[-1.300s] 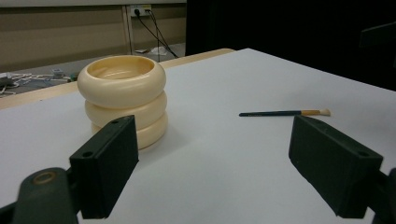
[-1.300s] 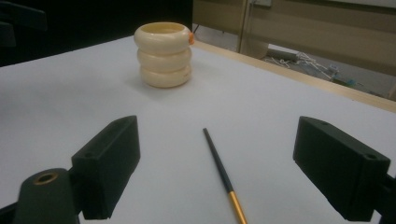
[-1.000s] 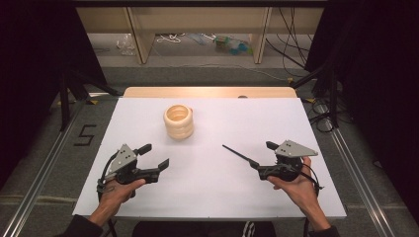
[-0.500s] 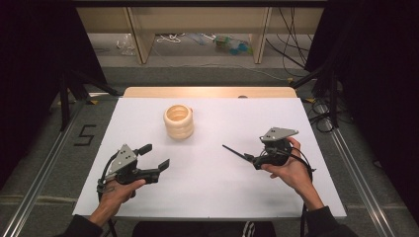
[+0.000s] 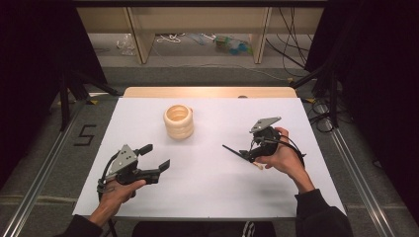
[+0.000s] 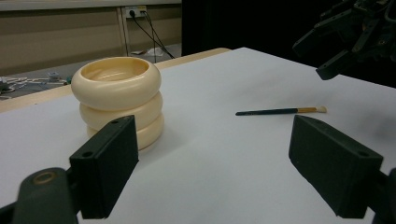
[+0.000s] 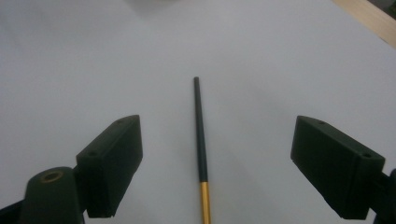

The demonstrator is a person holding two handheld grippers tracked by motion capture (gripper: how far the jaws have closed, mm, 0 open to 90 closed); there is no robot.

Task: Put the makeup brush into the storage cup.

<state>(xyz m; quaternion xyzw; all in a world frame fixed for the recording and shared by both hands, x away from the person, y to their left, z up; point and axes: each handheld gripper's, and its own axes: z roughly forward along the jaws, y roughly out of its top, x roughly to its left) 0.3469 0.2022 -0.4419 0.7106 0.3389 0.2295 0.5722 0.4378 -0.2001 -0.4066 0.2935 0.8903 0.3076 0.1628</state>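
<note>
A thin paintbrush (image 5: 232, 150) with a dark handle, gold ferrule and pale tip lies flat on the white table (image 5: 207, 182), right of centre. My right gripper (image 5: 249, 149) hangs just above it, tipped downward and open. In the right gripper view the brush (image 7: 200, 140) runs up the middle between the spread jaws, touching neither. A cream holder (image 5: 178, 121) made of stacked rings stands upright at the back, left of centre. My left gripper (image 5: 157, 156) rests open near the front left, aimed toward the holder (image 6: 116, 100), the brush (image 6: 280, 111) and the right gripper (image 6: 355, 32).
A wooden strip (image 5: 207, 92) runs along the table's far edge. Beyond it are shelf legs and loose cables (image 5: 232, 47) on the floor. Metal rails (image 5: 39, 182) flank the table on both sides, and a "5" (image 5: 84, 134) is marked on the floor at left.
My right gripper moved forward and slightly left, tipping down over the brush with its jaws either side of the handle. The left gripper, holder and brush stayed put.
</note>
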